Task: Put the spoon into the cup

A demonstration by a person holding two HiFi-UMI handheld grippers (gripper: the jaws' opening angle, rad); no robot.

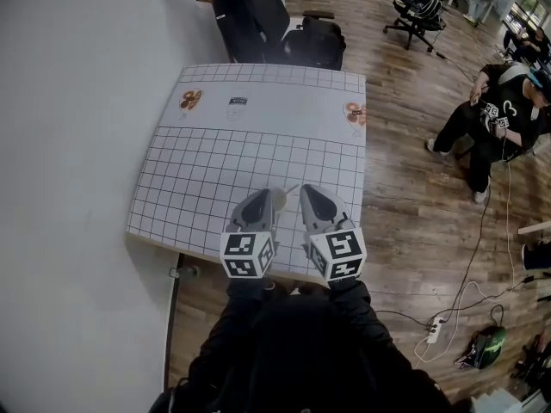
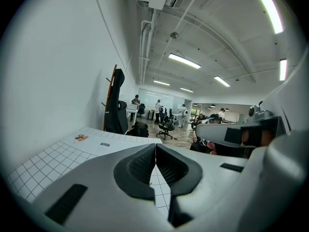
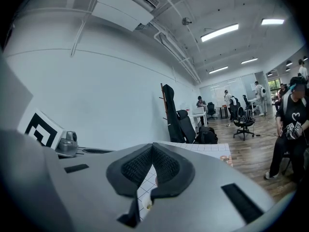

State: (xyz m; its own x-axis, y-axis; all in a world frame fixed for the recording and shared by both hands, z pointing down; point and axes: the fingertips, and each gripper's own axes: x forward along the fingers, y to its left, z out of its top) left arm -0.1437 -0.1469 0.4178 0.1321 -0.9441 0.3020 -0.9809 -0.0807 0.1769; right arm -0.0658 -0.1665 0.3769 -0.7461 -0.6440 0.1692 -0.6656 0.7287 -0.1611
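No cup shows in any view. My left gripper and right gripper hover side by side over the near edge of the white gridded table. Both are shut, the ribbed pads touching with nothing between them. A thin tan thing, possibly the spoon, lies on the table between the two grippers; only a sliver shows and I cannot tell what it is. The table top carries printed pictures: doughnuts, a small label and another picture.
A white wall runs along the left. A black chair and bag stand behind the table. A person sits at the right on the wooden floor. Cables and a power strip lie near my right side.
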